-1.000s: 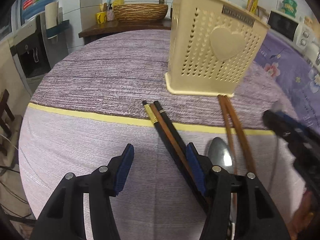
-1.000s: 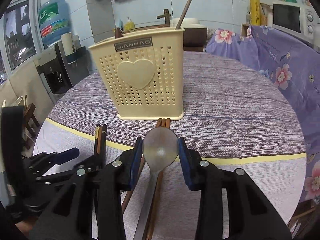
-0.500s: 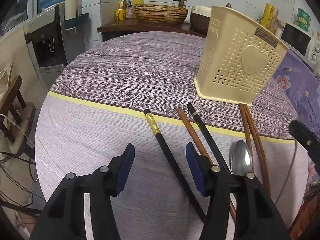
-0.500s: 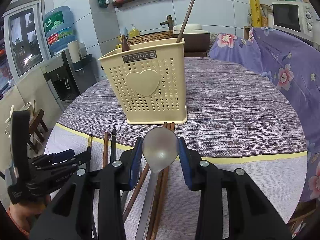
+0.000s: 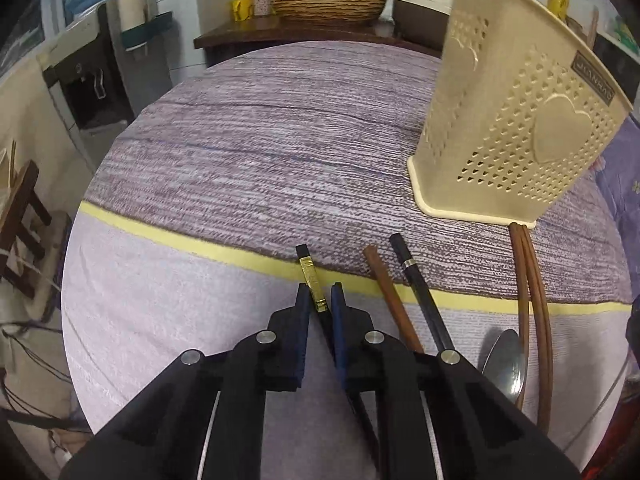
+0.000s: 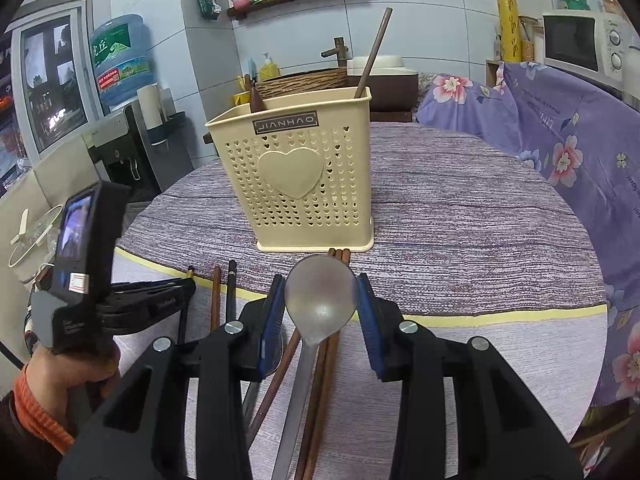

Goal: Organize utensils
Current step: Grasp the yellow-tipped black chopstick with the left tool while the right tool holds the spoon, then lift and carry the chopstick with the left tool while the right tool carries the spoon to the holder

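The left claw (image 5: 320,300) pinches 1 black chopstick (image 5: 310,276) lying on the surface (image 5: 240,160), pointing away toward the holder (image 5: 512,128) far right. The right claw (image 6: 322,304) grips a spoon (image 6: 320,292).

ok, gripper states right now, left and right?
Left gripper: shut on gold-banded black chopstick.
Right gripper: spoon bowl between its pads; contact unclear.

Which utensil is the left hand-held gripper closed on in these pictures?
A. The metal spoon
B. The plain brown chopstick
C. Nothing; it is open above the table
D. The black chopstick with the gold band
D. In the left wrist view the left hand-held gripper has its blue pads pressed on either side of the black chopstick with the gold band, while the brown chopstick and spoon lie untouched to its right.
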Demonstrator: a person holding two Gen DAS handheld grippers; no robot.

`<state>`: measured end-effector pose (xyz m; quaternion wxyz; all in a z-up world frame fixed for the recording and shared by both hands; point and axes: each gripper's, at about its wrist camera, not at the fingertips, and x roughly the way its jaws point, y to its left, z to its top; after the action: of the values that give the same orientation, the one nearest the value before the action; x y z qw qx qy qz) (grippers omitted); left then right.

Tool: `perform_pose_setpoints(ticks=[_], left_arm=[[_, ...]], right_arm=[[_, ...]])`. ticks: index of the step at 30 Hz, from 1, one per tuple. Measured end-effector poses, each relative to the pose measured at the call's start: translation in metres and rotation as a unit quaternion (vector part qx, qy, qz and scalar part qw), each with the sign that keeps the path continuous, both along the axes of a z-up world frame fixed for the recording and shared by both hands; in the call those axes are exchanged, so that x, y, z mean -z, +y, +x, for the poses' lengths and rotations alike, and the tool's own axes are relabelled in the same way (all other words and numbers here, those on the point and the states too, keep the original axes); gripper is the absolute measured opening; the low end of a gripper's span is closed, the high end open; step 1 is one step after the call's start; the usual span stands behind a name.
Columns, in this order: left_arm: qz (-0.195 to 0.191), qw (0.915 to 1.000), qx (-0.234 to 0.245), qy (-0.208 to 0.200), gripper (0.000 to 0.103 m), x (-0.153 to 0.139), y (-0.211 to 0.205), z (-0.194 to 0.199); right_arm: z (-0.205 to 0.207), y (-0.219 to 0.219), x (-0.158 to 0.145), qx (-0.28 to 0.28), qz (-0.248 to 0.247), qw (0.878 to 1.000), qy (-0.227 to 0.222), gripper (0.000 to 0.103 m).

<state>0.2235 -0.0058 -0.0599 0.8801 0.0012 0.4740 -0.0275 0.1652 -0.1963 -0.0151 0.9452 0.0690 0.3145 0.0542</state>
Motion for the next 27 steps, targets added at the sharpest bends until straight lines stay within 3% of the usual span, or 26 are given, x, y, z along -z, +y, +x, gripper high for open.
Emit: perform_pose_setpoints(ticks=[14, 22, 27], left_arm=[[0.026, 0.9995, 0.018, -0.01, 0.011, 0.001, -0.012, -0.002], [-0.027, 0.9992, 0.016, -0.024, 0.008, -0.003, -0.001, 0.006], [-0.07, 0.9947, 0.022, -0.072, 0.008, -0.037, 0.011, -0.005]], right_arm=[[0.0, 0.001, 0.0, 0.006, -0.004, 1.0, -0.001, 0.037], [-0.004, -0.002, -0.005, 0.006, -0.006, 1.0, -0.017, 0.037], [-0.007, -0.009, -0.017, 0.005, -0.001, 0.999, -0.041, 0.037]])
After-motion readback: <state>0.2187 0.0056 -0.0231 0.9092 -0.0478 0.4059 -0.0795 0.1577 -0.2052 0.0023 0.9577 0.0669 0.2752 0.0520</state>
